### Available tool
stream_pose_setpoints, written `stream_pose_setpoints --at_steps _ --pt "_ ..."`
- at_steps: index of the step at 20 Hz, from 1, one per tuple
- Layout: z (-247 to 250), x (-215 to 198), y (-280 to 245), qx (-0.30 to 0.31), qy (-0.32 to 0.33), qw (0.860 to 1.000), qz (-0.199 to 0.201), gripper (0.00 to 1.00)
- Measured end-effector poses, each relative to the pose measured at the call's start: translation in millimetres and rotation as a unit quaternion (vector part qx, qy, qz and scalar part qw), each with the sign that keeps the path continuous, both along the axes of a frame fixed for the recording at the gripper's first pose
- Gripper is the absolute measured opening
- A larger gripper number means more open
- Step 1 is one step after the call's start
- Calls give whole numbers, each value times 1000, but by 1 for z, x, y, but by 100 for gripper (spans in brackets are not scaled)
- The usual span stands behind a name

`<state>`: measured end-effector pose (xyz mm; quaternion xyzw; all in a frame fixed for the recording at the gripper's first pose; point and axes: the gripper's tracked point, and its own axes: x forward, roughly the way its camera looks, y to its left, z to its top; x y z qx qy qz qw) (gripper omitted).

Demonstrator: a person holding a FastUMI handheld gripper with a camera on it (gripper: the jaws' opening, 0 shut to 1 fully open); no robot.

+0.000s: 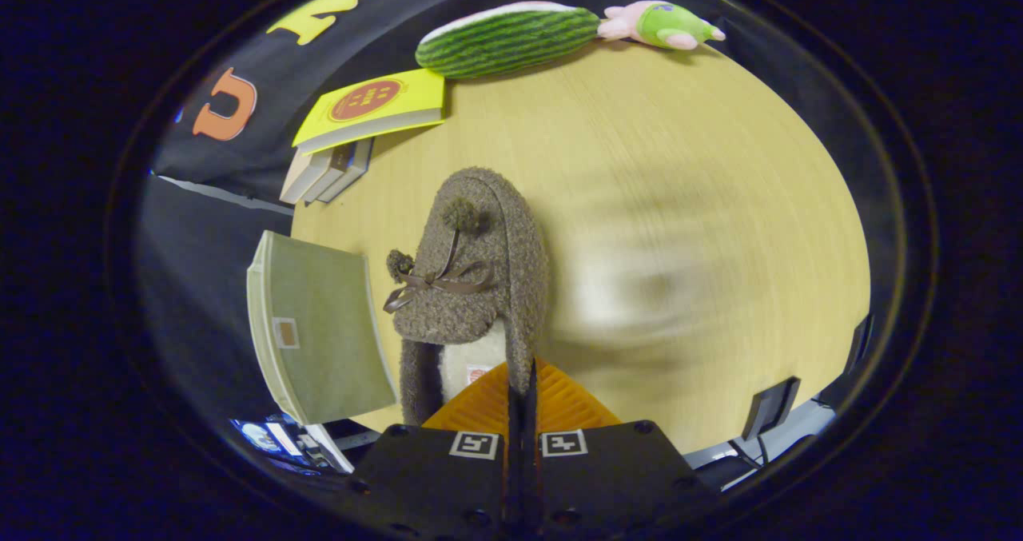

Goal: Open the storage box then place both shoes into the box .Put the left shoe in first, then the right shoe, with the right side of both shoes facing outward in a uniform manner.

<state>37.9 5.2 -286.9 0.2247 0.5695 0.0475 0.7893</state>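
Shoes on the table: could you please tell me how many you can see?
1: a fuzzy brown shoe held at its heel edge by the shut tool. A second may be hidden.

— Can you read anything here?
— No. Your yellow book (376, 108) bears a red round seal, its print too small to make out. The slipper (471, 285) has a small tag inside, too blurred to read.

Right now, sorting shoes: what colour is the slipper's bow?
Brown, a thin ribbon bow on the grey-brown slipper, gripper view.
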Motion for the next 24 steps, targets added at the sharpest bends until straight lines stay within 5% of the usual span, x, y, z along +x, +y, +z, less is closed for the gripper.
stream_pose_setpoints --at_steps 13,24 --pt "146 0 223 44 -113 993 15 6" --pt "87 1 287 -38 -85 996 18 6"
